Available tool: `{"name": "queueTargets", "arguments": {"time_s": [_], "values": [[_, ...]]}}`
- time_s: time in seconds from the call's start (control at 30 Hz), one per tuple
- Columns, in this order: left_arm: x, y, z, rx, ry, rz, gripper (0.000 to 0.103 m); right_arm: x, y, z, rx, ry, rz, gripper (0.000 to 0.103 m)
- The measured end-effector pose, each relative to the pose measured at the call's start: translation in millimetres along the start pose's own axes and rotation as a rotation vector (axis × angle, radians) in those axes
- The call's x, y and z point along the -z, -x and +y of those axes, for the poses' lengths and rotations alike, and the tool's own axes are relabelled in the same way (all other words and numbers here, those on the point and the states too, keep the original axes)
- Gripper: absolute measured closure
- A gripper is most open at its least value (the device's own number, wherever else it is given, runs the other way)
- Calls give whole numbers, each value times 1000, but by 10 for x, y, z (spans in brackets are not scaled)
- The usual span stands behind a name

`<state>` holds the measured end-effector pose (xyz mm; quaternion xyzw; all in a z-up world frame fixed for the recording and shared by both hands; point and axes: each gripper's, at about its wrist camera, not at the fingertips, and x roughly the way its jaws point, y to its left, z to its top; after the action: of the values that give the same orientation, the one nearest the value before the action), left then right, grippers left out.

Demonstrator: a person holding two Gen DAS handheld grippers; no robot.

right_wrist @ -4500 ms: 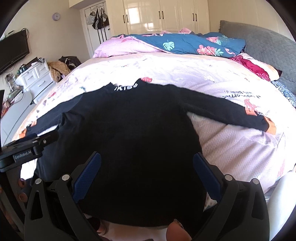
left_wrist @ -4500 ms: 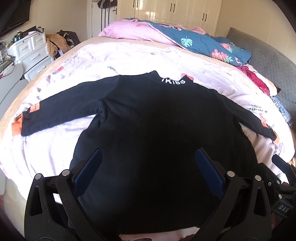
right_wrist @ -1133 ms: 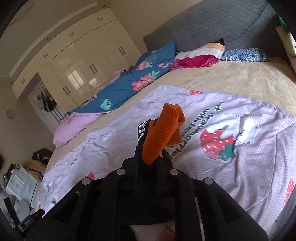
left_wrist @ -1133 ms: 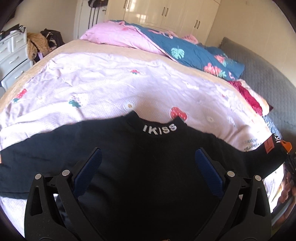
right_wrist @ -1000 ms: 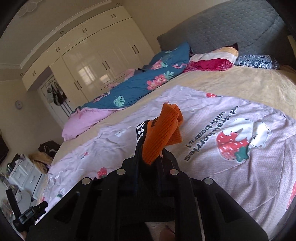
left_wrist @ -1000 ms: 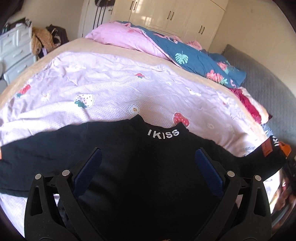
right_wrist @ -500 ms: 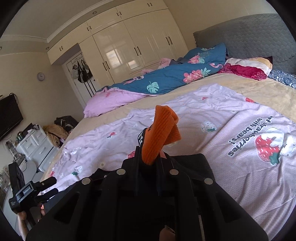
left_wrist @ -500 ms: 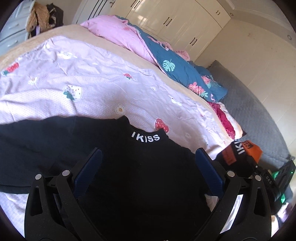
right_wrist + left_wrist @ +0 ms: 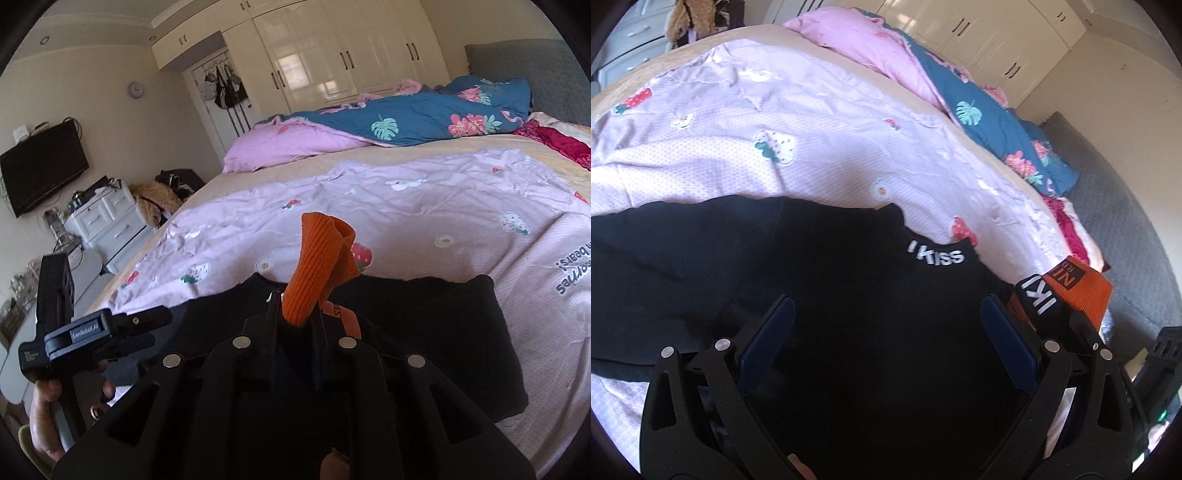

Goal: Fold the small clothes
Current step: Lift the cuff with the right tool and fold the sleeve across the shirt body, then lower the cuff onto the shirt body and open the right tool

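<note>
A black sweater [image 9: 849, 295] with "I KISS" on its collar [image 9: 936, 256] lies flat on the bed. My right gripper [image 9: 295, 321] is shut on the sweater's right sleeve at the orange cuff [image 9: 321, 269], which sticks up past its fingertips. The sleeve is held above the sweater's body, below the collar. In the left wrist view the same cuff [image 9: 1082, 288] hangs just right of my left gripper [image 9: 886, 332]. That gripper stands open over the sweater's chest with nothing pinched. In the right wrist view it shows as the left gripper [image 9: 155, 325], held by a hand [image 9: 44, 413].
The bed carries a pink strawberry-print quilt [image 9: 812, 129]. A blue floral duvet [image 9: 406, 114] and a pink pillow [image 9: 288, 144] lie at its far side, beside a grey headboard [image 9: 1126, 221]. White drawers [image 9: 107, 221] and a TV [image 9: 44, 166] stand on the left.
My right gripper has carried the orange cuff from the bed's right side leftward over the sweater's body. The left gripper has sunk a little and rolled, staying open.
</note>
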<state>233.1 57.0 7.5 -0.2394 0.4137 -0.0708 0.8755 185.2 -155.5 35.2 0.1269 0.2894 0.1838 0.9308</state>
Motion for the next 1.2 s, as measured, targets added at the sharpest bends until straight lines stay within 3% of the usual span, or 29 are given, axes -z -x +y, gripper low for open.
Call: {"name": "queueTargets", "arguments": {"time_s": [0.23,0.33,0.47,0.57,0.73,0.93,1.13,1.17,1.2], "values": [[27,-166,143,-36,24,28,9,298,-339,229,-32,96,104,85],[55,-208,148,5,41,48,9,384,-368,266,-68,121,144,76],[94,-258,117,39,45,67,13,473,-302,302,-141,153,183,56],[157,-340,91,56,45,105,14,502,-265,309,-170,169,208,53],[292,-491,53,63,42,168,19,457,-139,217,-164,171,191,53],[375,-524,-33,32,3,165,20,260,58,-80,-85,119,110,49],[451,-516,-200,14,-62,149,40,98,187,-502,-9,4,50,49],[466,-526,-214,32,-60,157,53,78,211,-570,-1,-18,41,49],[488,-539,-224,38,-56,164,56,62,228,-620,5,-33,35,49]]}}
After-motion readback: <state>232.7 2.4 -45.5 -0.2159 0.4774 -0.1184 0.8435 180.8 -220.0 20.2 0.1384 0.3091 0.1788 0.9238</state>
